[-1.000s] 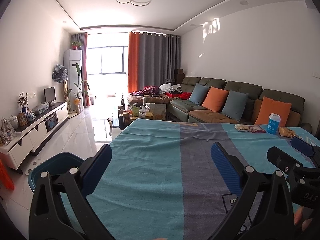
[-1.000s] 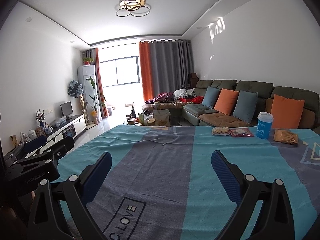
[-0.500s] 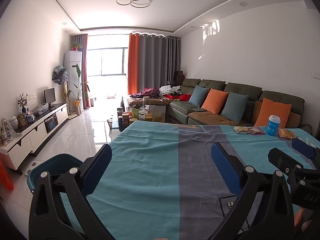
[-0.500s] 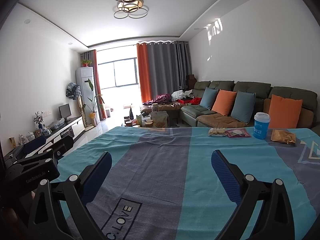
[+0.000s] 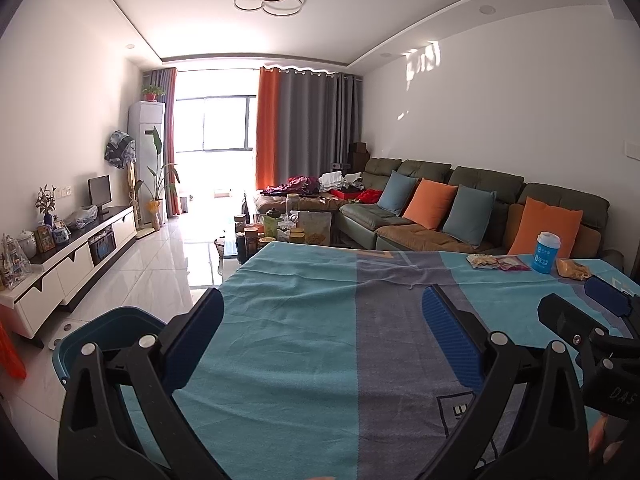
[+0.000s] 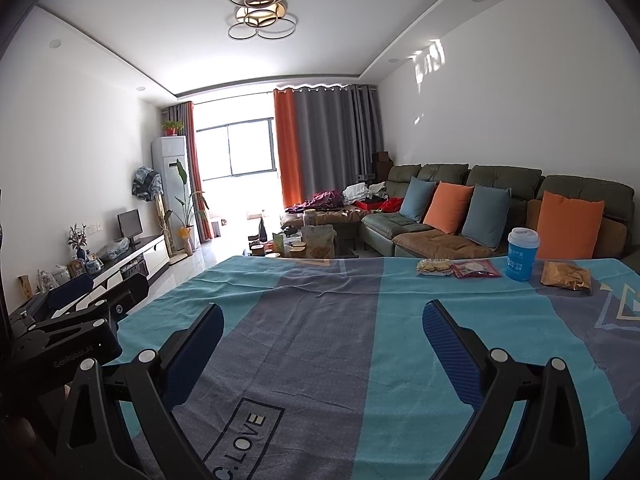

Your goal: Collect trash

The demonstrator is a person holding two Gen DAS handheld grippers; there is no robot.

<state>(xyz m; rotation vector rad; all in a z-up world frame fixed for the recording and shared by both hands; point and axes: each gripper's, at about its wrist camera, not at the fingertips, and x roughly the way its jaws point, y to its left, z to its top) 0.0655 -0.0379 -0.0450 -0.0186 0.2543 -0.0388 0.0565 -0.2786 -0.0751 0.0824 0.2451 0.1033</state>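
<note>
While both grippers hovered over the cloth-covered counter point(image 6: 320, 320), the trash lay at its far right edge: a pale snack packet point(image 6: 434, 267), a red wrapper point(image 6: 476, 269), a blue cup point(image 6: 521, 255) and a crumpled tan bag point(image 6: 566, 275). All sat well beyond the right gripper point(image 6: 323, 316), whose fingers stood wide apart and empty. The left gripper point(image 5: 323, 314) was likewise spread and empty, with a teal bin point(image 5: 104, 328) beside the counter's near-left edge.

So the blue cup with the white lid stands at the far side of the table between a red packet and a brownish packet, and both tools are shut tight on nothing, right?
Not quite. The blue cup does stand between the red packet and the brownish packet, but both wrist views show the left gripper and right gripper with jaws wide open, holding nothing.
</note>
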